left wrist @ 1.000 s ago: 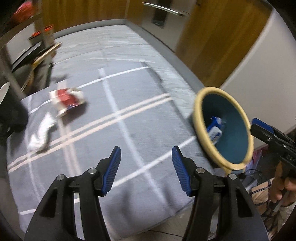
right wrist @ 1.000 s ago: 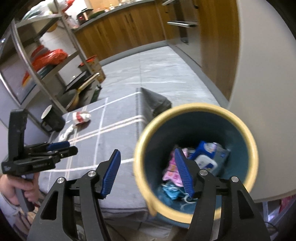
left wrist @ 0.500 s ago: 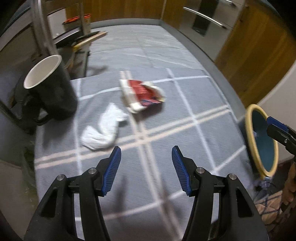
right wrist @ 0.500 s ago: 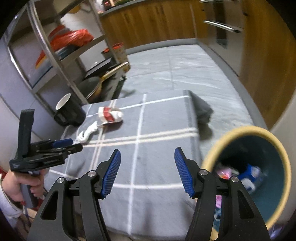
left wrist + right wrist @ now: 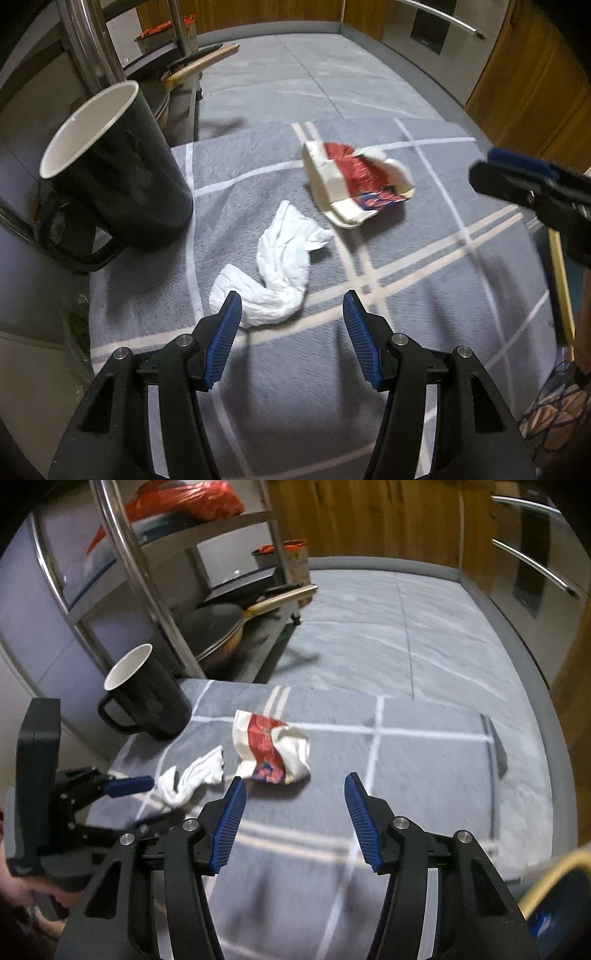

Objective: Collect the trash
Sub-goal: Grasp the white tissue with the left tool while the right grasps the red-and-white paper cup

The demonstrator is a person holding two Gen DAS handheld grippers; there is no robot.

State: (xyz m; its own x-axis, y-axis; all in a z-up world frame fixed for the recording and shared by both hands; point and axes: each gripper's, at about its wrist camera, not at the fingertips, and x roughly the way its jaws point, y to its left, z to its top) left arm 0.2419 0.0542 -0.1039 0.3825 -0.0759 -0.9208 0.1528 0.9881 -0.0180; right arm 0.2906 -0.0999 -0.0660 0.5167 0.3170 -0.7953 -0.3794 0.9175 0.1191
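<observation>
Two pieces of trash lie on a grey cloth with pale crossing stripes (image 5: 424, 280) that covers the worktop. A crumpled white tissue (image 5: 280, 273) lies nearest the left claw (image 5: 291, 314), whose blue-padded jaws stand apart with nothing between them; the tissue's near end sits just in front of the left pad. Just beyond the tissue, close to it, lies a crushed red and white wrapper (image 5: 354, 184) with a blue patch at its near edge. A tall black mug with a white inside (image 5: 122, 173) stands upright at the cloth's left edge, near both pieces, its handle facing the camera.

From the right wrist view, the right claw (image 5: 295, 797) hangs over the cloth with its jaws apart and empty; they have just been closing a little, with nothing between them. The wrapper (image 5: 273, 749) lies just ahead of its left pad, the tissue (image 5: 192, 779) further left, and the mug (image 5: 147, 694) behind them. The left claw (image 5: 129, 784) shows at the left edge, held by a hand (image 5: 22, 886). At the bottom right corner, the yellow rim of a teal bin (image 5: 546, 878) peeks in, blurred. A metal rack with a frying pan (image 5: 221, 627) stands behind the mug
</observation>
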